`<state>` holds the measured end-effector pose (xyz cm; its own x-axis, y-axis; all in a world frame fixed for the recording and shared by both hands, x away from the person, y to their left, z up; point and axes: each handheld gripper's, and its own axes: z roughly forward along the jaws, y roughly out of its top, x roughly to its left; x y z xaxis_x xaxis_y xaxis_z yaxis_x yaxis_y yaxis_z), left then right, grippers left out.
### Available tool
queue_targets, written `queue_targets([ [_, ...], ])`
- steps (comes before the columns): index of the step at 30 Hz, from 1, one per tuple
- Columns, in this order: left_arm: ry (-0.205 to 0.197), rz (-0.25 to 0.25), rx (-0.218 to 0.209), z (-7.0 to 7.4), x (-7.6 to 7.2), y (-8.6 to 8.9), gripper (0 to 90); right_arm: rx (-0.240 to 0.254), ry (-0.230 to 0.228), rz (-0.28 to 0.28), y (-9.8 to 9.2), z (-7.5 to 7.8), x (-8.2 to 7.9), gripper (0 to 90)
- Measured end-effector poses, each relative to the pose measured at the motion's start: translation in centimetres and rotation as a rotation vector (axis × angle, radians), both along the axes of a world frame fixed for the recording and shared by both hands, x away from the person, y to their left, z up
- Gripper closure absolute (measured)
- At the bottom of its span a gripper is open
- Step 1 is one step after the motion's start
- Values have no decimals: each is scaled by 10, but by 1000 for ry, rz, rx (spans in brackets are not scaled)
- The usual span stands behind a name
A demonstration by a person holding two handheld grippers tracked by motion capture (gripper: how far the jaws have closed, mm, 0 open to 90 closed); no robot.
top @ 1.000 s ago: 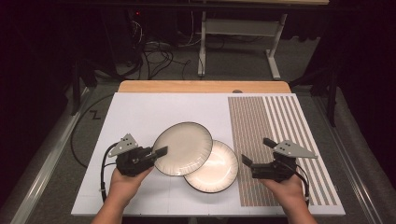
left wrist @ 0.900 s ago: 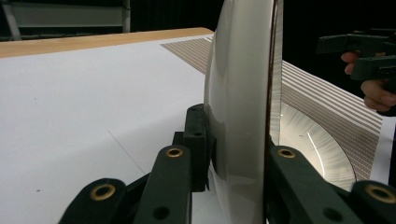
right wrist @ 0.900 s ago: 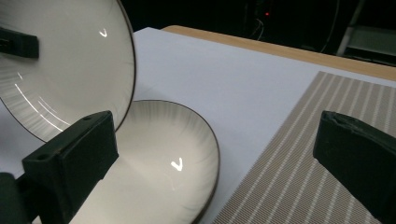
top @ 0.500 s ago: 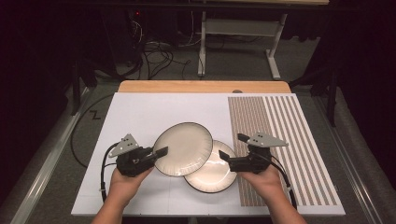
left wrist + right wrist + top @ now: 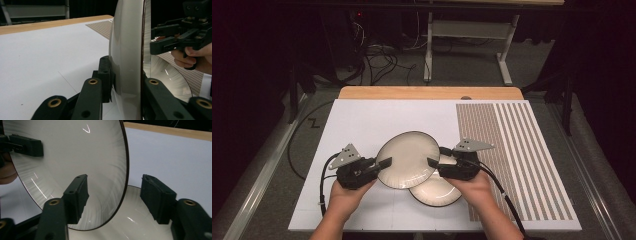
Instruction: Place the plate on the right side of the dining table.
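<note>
Left hand-held gripper pinches the top plate tight, lifting it; right hand-held gripper, jaws half open and closing, straddles its rim to help

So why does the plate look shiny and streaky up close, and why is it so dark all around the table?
Right gripper view: small glints and fine streaks on the upper plate. Left gripper view: that plate is edge-on, close and soft, while the far gripper is dim against black. High view: the light falls on the white table; the floor behind stays in shadow.
</note>
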<state>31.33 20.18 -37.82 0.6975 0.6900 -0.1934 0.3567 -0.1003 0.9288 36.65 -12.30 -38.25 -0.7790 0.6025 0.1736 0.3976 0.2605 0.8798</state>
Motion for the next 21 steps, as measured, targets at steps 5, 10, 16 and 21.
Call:
queue_targets([
  [5, -5, -3, 3, 0, 0, 0, 764, 23, 44, 14, 3, -5, 4, 585],
  [10, -8, -6, 5, 0, 0, 0, 764, 24, 52, 21, 4, -6, 4, 699],
  [16, -7, -4, 3, 0, 0, 0, 764, 32, 70, 15, 4, -8, 7, 773],
  [21, 15, -3, -21, 0, 1, 1, 769, 47, 96, 17, 2, -7, 8, 801],
])
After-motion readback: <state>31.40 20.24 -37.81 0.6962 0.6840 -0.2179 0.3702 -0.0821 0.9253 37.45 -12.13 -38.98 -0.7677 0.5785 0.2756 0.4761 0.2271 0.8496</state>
